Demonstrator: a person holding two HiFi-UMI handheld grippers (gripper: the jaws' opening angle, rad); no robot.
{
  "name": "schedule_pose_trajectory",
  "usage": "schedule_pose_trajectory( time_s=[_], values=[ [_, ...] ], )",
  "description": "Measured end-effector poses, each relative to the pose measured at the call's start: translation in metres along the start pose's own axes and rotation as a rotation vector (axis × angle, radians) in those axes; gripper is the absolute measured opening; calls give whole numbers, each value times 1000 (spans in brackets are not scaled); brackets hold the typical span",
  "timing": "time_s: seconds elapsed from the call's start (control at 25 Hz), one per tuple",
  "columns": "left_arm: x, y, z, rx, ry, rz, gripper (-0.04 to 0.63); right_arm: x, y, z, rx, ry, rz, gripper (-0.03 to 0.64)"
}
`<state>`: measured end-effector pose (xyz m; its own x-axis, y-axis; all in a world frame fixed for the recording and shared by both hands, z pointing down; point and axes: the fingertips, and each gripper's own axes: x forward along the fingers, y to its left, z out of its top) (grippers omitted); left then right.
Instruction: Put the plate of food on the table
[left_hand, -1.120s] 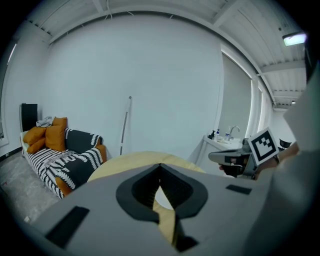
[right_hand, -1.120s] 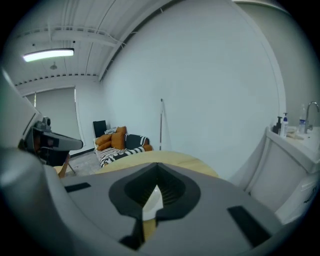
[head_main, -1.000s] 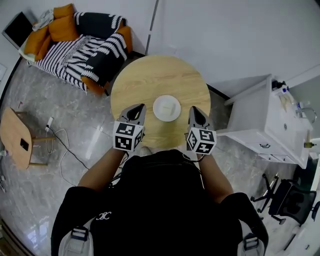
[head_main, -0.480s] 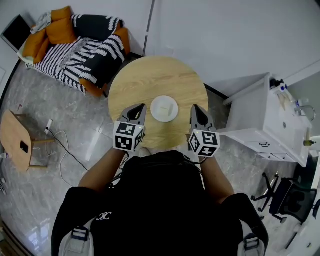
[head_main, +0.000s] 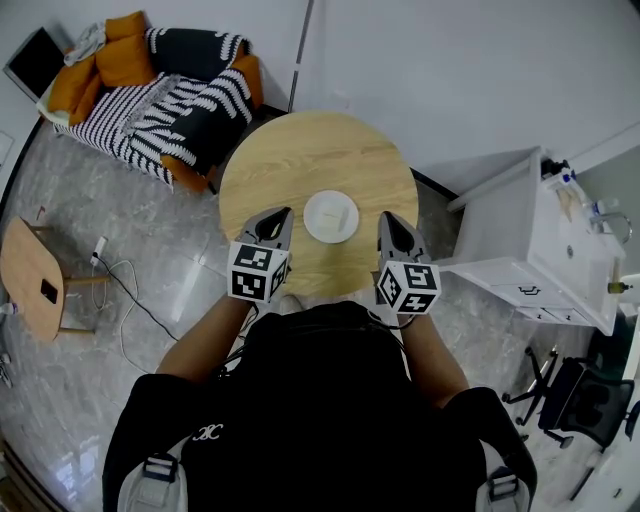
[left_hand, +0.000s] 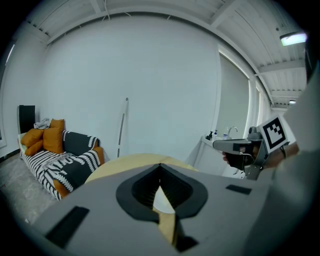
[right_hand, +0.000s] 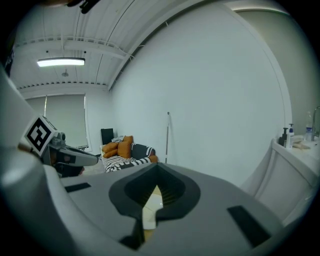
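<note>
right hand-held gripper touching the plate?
Apart. Head view shows a strip of bare tabletop between the plate and the right hand-held gripper.

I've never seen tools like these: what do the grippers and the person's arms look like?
Both the left gripper and right gripper are grey wedges tapering to a point, with dark ribbed inner pads. Each carries a cube of black-and-white square markers. The person wears a black short-sleeved top.
</note>
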<state>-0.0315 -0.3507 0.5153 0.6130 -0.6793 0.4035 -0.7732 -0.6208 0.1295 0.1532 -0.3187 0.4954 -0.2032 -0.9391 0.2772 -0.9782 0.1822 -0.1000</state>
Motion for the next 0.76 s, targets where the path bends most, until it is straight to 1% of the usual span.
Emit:
schedule_pose_trajectory(
  time_s=[0.4,0.76],
  values=[
    [-5,5,-1,-6,-6,9,8,0,5,-6,7,14,9,6],
    [-5,-1,-15,-10,19,-4,8,9,15,-4,12,6,29,6]
  ],
)
